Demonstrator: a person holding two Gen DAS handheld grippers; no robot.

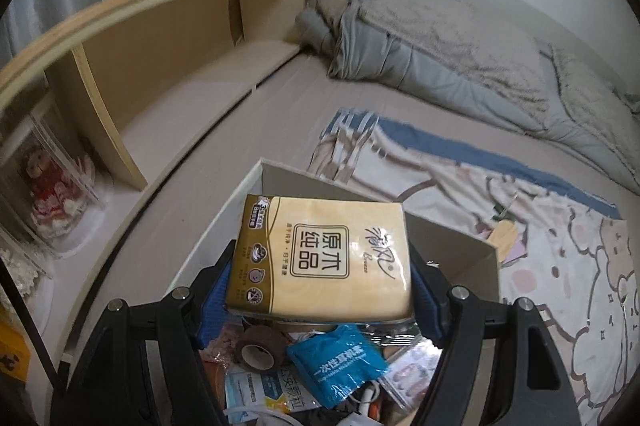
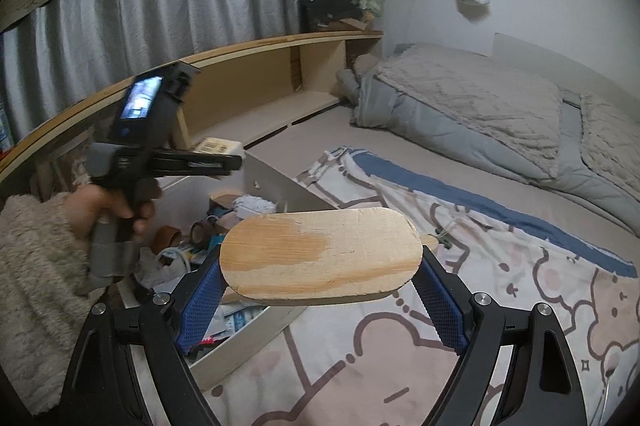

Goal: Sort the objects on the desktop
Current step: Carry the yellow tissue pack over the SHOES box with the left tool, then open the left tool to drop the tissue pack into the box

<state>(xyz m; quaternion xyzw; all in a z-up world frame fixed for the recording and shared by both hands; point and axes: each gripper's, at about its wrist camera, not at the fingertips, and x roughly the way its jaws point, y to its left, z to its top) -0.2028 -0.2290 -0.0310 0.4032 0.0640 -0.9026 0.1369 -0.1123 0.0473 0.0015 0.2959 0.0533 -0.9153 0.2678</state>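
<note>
Glossy plastic-wrapped tissue pack (image 1: 324, 258); matt, bare wooden paddle (image 2: 320, 258); fleecy blanket (image 2: 472, 97).

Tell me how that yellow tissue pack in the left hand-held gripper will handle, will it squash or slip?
The tissue pack is probably soft and light, so the left hand-held gripper may dent its sides. Its glossy wrapper looks slippery, though the blue textured pads should help. Held at its near end, it might sag forward over the box.

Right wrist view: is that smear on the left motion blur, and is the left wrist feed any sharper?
Right wrist view: the left tongs and the hand holding them are smeared; the wooden board in the right tongs is crisp. Left wrist view: the tissue pack print is readable; the shelf curves with fisheye and softens toward the rim.
</note>
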